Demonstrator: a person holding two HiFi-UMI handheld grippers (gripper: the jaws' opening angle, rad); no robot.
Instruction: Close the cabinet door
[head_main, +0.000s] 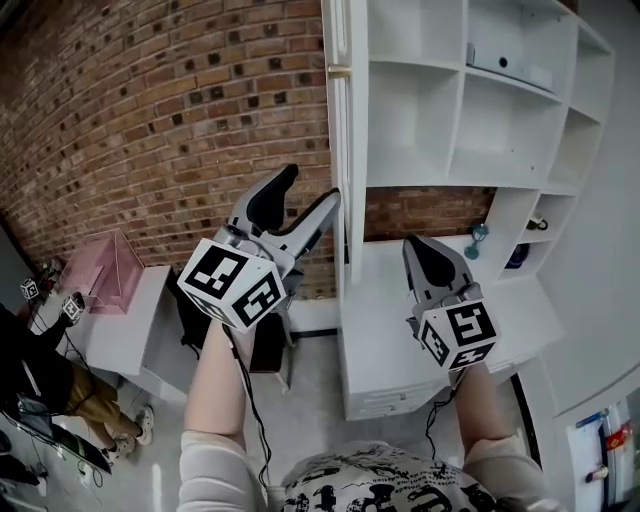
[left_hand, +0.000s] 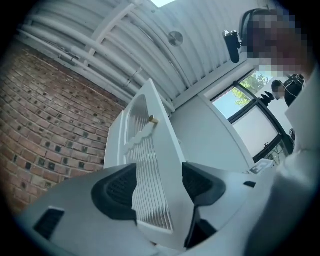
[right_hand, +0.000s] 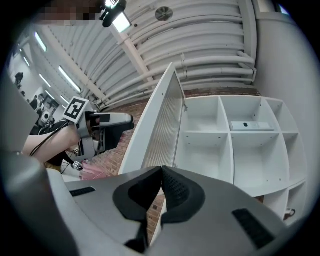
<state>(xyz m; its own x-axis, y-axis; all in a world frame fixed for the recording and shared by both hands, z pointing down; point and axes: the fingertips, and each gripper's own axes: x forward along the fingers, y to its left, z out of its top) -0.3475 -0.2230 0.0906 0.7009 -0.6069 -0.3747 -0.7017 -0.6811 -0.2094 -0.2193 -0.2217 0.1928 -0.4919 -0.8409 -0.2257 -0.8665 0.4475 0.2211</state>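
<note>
Far left there's the brick wall (head_main: 150, 120), with a pink box (head_main: 100, 268) on a low white unit at its foot. A person sits at the bottom-left corner, mostly cut off.

Next comes my left gripper (head_main: 312, 185), raised and tilted up a bit. Its jaws are apart w/ nothing clamped. Through the left gripper view I'm looking straight along the gap at the cabinet door (left_hand: 147, 150), which fills the space btwn the two black pads. From the head view, the inner jaw tip sits right at the door's free edge. Can't tell if it's touching or just shy of it.

The door itself is wide open, swung out approx. square to the cabinet front, so the head view gets it edge-on as a thin white vertical strip. It has a ribbed panel and a small brass knob (left_hand: 153, 119) near the top.

Right of the door is my right gripper (head_main: 418, 245), also raised, clenched w/ pads meeting at the tips and nothing in them. It's apart from the door, in front of the cabinet's lower counter.

Furthest right is the cabinet (head_main: 462, 100): white, open cubby shelves, brick showing behind the gap under them. A flat white box (head_main: 510, 65) lies on an upper shelf.
</note>
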